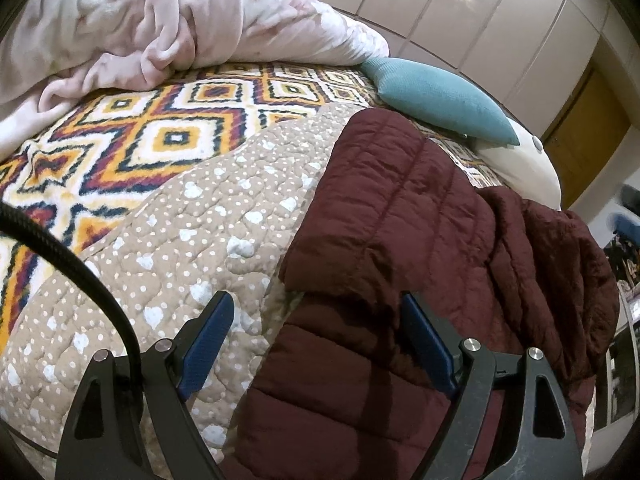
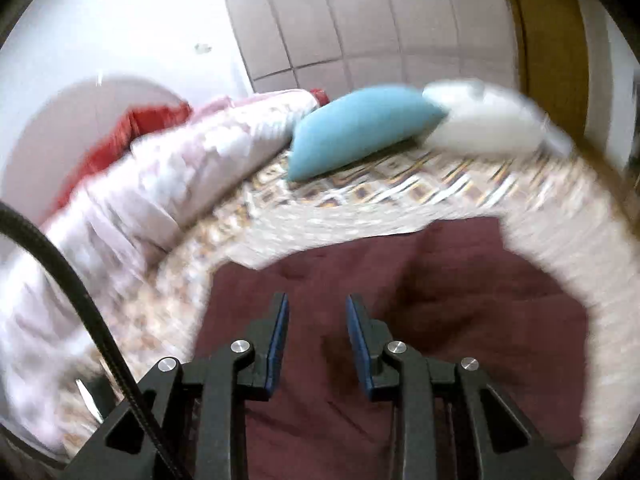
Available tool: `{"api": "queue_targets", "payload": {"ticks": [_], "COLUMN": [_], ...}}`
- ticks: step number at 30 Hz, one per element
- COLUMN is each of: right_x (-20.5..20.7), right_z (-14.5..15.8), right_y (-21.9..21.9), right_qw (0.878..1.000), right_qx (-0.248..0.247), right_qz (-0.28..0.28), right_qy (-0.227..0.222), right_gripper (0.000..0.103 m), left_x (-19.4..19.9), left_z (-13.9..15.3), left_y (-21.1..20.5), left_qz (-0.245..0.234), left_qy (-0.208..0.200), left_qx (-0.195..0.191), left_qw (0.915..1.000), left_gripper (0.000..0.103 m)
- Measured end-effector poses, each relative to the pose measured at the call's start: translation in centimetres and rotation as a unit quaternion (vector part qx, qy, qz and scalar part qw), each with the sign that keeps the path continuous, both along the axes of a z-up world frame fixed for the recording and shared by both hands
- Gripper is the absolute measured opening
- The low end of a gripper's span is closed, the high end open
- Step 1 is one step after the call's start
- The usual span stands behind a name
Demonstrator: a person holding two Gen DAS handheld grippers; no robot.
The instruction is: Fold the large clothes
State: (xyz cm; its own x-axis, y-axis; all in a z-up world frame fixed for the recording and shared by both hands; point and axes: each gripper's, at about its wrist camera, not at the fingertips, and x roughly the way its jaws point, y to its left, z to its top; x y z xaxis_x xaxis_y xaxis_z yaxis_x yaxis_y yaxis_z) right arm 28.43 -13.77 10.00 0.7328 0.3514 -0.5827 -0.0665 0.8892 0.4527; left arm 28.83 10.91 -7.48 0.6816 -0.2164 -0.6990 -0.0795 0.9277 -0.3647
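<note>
A dark maroon quilted jacket (image 1: 400,220) lies partly folded on the bed, over a beige quilt with white dots (image 1: 192,232). My left gripper (image 1: 316,312) is open, low over the jacket's near left edge, with its right finger against the fabric. In the right wrist view, which is blurred by motion, the jacket (image 2: 460,292) spreads flat below my right gripper (image 2: 317,308). That gripper is open with a narrow gap and holds nothing.
A patterned blanket (image 1: 140,128) covers the bed. A pink crumpled duvet (image 1: 160,20) lies at the far left. A teal cushion (image 1: 440,96) (image 2: 360,128) and a white pillow (image 1: 520,164) (image 2: 488,124) lie at the far side. Wardrobe doors (image 1: 460,20) stand behind.
</note>
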Motion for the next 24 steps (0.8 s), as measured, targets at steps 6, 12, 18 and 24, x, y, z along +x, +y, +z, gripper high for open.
{"api": "queue_targets", "payload": {"ticks": [6, 12, 18, 24], "right_x": [5.0, 4.1, -0.8, -3.0], "right_z": [-11.3, -9.2, -3.7, -9.3], "right_y": [1.3, 4.6, -0.3, -9.6], "right_qw": [0.986, 0.988, 0.992, 0.984], "right_qx": [0.095, 0.072, 0.111, 0.127], "right_qz": [-0.006, 0.055, 0.057, -0.110], "right_qy": [0.133, 0.125, 0.016, 0.066], "right_gripper": [0.033, 0.034, 0.035, 0.035], "left_x": [-0.1, -0.1, -0.2, -0.2], "left_z": [0.1, 0.2, 0.3, 0.3], "left_y": [0.0, -0.2, -0.2, -0.1], "left_qz": [0.001, -0.002, 0.000, -0.001], "left_qy": [-0.006, -0.009, -0.008, -0.006], "left_qx": [-0.002, 0.002, 0.001, 0.001], "left_qw": [1.0000, 1.0000, 1.0000, 1.0000], "left_gripper": [0.085, 0.085, 0.085, 0.085]}}
